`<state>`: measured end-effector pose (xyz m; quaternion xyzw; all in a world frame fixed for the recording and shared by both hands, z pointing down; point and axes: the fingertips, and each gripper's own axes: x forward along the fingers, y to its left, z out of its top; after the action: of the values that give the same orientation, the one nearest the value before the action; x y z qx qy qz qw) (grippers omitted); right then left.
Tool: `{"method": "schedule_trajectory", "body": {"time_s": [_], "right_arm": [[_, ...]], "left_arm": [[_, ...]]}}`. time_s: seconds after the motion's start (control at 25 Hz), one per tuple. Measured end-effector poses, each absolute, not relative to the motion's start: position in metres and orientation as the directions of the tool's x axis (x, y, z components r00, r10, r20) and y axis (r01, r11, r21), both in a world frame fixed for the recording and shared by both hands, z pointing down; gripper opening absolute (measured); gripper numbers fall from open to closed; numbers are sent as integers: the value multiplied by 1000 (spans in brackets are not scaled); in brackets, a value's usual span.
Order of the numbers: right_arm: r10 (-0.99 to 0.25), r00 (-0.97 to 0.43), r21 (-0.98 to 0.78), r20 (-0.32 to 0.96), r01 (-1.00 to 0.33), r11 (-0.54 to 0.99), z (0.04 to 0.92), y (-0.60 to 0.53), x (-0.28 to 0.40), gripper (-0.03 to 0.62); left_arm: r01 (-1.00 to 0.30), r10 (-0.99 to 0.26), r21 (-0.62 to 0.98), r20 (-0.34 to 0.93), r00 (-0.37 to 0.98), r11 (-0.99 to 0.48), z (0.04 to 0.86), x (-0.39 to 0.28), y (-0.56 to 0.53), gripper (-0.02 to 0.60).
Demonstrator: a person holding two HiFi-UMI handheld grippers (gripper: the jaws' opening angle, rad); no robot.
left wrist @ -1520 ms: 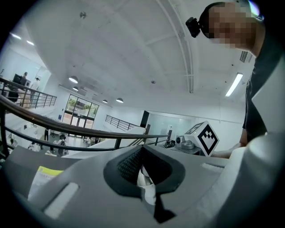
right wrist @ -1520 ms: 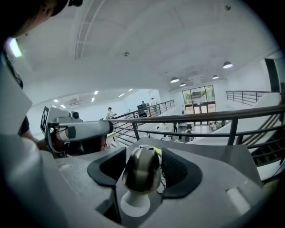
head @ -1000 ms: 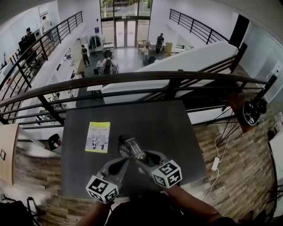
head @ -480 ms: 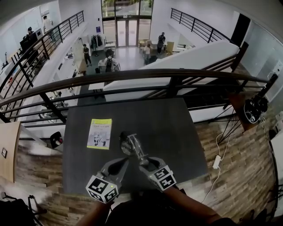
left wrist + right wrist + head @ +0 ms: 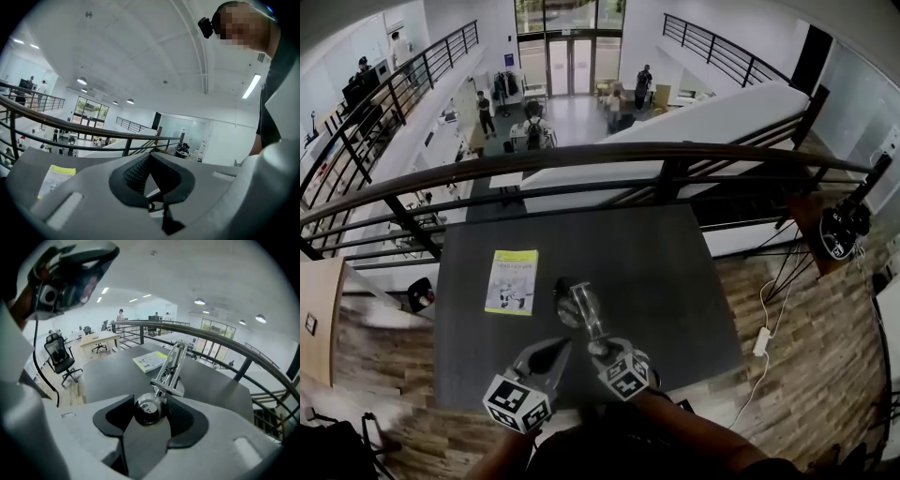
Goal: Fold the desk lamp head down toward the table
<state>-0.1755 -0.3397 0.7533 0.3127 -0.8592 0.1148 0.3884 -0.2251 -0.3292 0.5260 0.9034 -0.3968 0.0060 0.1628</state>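
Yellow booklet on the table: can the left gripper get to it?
Probably yes. The yellow booklet lies flat on the table, on the same side as the left gripper, with bare tabletop between them. The lamp stands off to the right. The gripper looks shut, so it must open first.

A dark railing (image 5: 581,157) edges the mezzanine's wood-plank floor (image 5: 806,375).

Open-plan office mezzanine: metal railing (image 5: 581,159), desks (image 5: 98,338) and office chairs (image 5: 58,355), lobby glass doors (image 5: 567,66) below.
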Motion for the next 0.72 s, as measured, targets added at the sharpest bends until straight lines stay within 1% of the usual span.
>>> {"method": "schedule_trajectory", "body": {"time_s": [0.24, 0.72], "right_arm": [[-445, -431, 125, 785, -594, 795, 796, -348, -183, 216], [-462, -389, 173, 797, -586, 792, 837, -368, -194, 210]], "left_arm": [[-740, -733, 298, 158, 662, -604, 534, -234, -328, 0], [-758, -746, 313, 187, 640, -572, 548, -246, -328, 0]]}}
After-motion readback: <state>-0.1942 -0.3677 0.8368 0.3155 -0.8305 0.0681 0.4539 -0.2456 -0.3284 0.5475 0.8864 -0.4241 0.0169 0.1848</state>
